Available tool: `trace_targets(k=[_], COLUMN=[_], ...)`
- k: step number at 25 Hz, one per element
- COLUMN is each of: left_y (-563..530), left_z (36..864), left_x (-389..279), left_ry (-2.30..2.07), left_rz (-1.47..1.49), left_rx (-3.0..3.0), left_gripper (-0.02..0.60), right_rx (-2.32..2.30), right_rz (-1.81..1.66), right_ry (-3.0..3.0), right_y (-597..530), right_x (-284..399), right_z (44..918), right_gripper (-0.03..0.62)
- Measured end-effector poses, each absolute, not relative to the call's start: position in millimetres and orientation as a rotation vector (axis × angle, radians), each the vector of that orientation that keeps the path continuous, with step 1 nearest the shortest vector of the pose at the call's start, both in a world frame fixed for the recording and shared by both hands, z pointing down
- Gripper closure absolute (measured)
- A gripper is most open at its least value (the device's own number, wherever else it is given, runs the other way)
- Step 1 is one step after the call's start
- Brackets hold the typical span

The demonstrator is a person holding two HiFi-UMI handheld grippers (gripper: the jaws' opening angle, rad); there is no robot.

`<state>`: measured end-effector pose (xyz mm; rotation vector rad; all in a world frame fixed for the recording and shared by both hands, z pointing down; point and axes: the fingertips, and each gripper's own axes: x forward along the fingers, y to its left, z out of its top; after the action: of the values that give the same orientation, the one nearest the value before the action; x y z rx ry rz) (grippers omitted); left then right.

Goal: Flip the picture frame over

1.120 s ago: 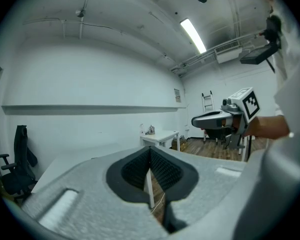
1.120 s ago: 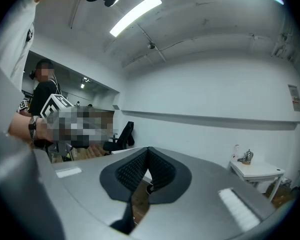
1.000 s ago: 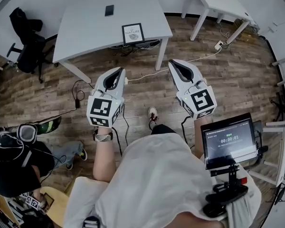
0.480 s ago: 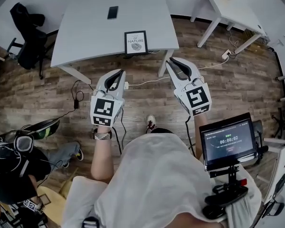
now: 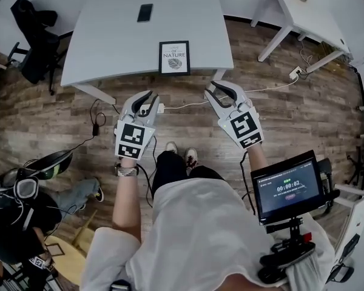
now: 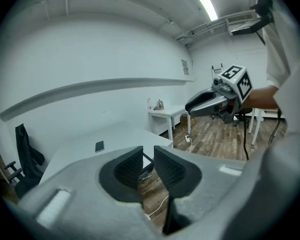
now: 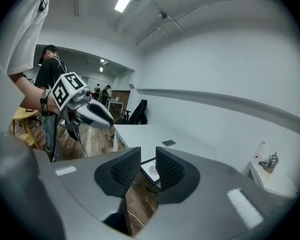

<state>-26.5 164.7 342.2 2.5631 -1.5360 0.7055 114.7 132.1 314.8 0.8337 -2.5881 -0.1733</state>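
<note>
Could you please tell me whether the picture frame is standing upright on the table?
No, the picture frame lies flat on the table, printed side up.

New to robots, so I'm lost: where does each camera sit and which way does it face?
Head view: on the person's head, facing steeply down at the pale grey table, black picture frame, forearms, left gripper and right gripper.
Left gripper view: on that gripper, facing along its jaws over the table; right gripper shows at right.
Right gripper view: likewise, facing the picture frame; left gripper shows at left.
Gripper views share the table and flat dark phone. Both pairs of jaws have just been opening, empty.
</note>
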Motion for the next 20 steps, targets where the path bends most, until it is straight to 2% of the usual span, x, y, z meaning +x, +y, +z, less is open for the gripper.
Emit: trace_targets(k=[20], left_y=[65], left_z=[498], left_x=[-49], left_ry=[-1.404], left_rz=[1.006], left_rx=[2.624], left_gripper=[0.475], right_rx=[0.739], right_rz=[-0.276], right_ry=[-2.456], right_y=[38], right_x=[93], right_z=[478], right_gripper=[0.48])
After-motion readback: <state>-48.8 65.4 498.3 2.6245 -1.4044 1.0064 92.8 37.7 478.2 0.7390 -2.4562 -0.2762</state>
